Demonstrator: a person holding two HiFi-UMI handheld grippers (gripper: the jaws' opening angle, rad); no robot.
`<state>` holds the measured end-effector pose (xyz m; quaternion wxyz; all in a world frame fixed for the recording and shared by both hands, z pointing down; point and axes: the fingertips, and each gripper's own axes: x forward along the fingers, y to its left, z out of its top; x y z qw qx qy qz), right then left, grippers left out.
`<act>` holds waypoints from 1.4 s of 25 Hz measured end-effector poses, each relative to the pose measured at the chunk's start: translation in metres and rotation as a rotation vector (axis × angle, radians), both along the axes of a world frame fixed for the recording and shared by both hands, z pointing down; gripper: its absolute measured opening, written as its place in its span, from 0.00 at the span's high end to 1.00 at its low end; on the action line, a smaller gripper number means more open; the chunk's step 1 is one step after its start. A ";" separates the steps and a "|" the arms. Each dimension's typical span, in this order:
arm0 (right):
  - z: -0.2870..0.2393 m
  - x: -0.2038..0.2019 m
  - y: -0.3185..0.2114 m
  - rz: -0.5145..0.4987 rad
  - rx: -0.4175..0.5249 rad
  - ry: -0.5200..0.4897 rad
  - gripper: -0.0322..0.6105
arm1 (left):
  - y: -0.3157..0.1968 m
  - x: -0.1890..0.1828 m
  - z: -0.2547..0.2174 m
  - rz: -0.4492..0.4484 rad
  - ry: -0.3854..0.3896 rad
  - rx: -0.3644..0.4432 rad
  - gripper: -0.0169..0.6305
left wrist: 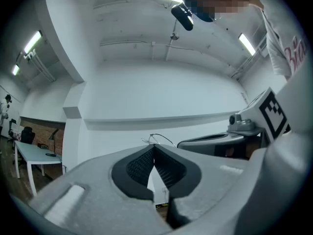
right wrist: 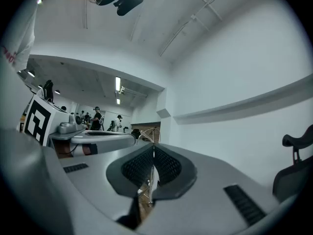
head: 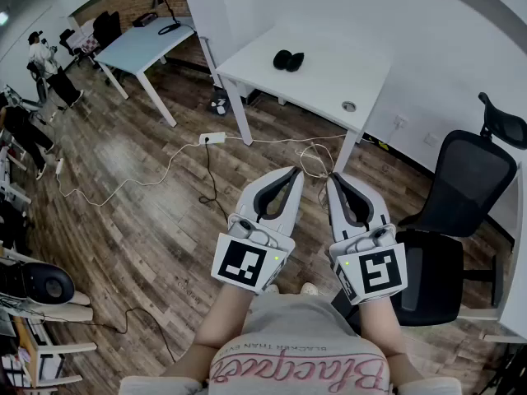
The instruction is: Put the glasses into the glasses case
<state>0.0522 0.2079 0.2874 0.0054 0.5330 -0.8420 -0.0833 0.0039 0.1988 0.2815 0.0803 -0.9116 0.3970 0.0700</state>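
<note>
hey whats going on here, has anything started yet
A person stands holding the left gripper and the right gripper side by side above the wood floor, both with jaws closed on nothing. Two small dark items, too far off to identify, lie on the white table ahead. Nothing is being handled yet.

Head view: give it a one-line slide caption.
Left tongs and right tongs, both shut, empty, above wood floor near white table.

Grippers: two. Left gripper [head: 295, 172], right gripper [head: 334, 178].
White tables: two. Near table [head: 329, 76], far table [head: 140, 46].
Black office chairs: two. Near chair [head: 465, 188], far chair [head: 107, 28].
Power strip [head: 212, 138] on floor: one.
Dark item [head: 288, 59] on near table: one or two, cannot tell.
</note>
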 end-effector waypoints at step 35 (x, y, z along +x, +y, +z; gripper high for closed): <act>0.013 0.010 -0.163 -0.044 -0.042 0.004 0.93 | -0.162 -0.003 0.007 -0.075 0.027 -0.005 0.96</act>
